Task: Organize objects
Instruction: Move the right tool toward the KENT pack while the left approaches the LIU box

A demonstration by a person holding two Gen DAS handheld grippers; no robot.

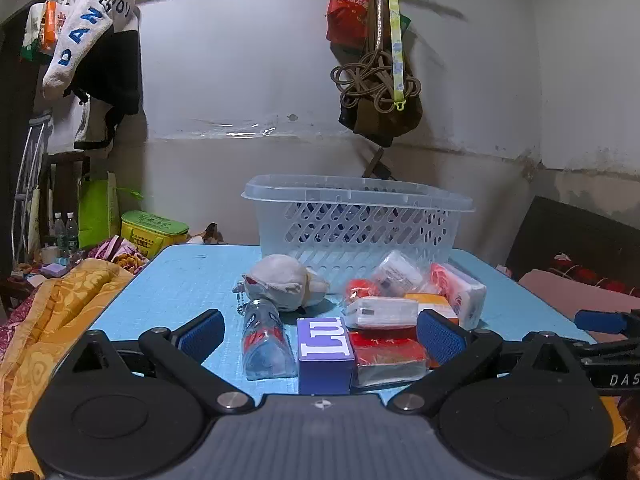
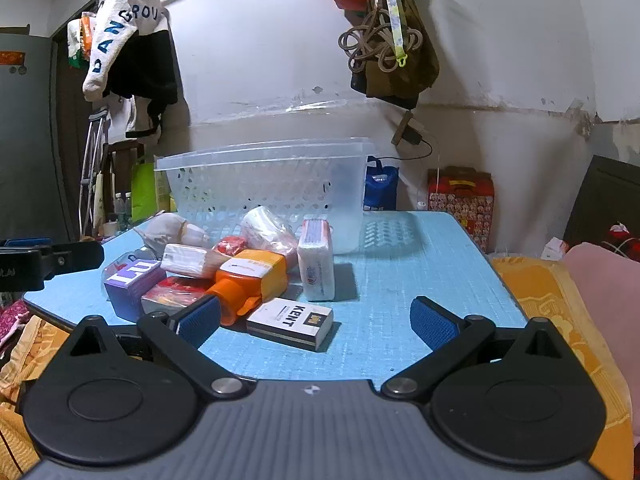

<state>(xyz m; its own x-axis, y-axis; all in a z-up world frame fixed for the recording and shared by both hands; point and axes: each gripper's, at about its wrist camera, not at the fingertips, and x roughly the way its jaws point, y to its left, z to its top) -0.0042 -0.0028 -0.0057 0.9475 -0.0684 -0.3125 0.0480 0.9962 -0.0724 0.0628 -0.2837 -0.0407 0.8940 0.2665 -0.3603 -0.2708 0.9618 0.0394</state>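
Both claws hover low at the near edge of the blue bench (image 1: 192,280), neither touching anything. My left claw (image 1: 322,336) is spread wide; between its pads sit a clear bottle lying on its side (image 1: 266,340), a purple box (image 1: 326,354) and a red packet (image 1: 386,354), all packed close together. My right claw (image 2: 316,320) is likewise spread, with the Kent cigarette pack (image 2: 290,322) lying flat just ahead of it, a little apart from the heap.

The clutter is bunched in front of the clear lattice basket (image 1: 356,224), which stands at the far side of the bench, upright, mouth up (I judge it the destination, as the only container here). Nearest it are a grey plush toy (image 1: 280,284) and a white tissue pack (image 2: 318,264) standing on end. An orange bottle (image 2: 250,280) lies atop the pile.

Nothing looks sorted yet. The Kent pack, lying alone, seems the easiest first pick for my right side; the stacked items may shift if pulled from below.
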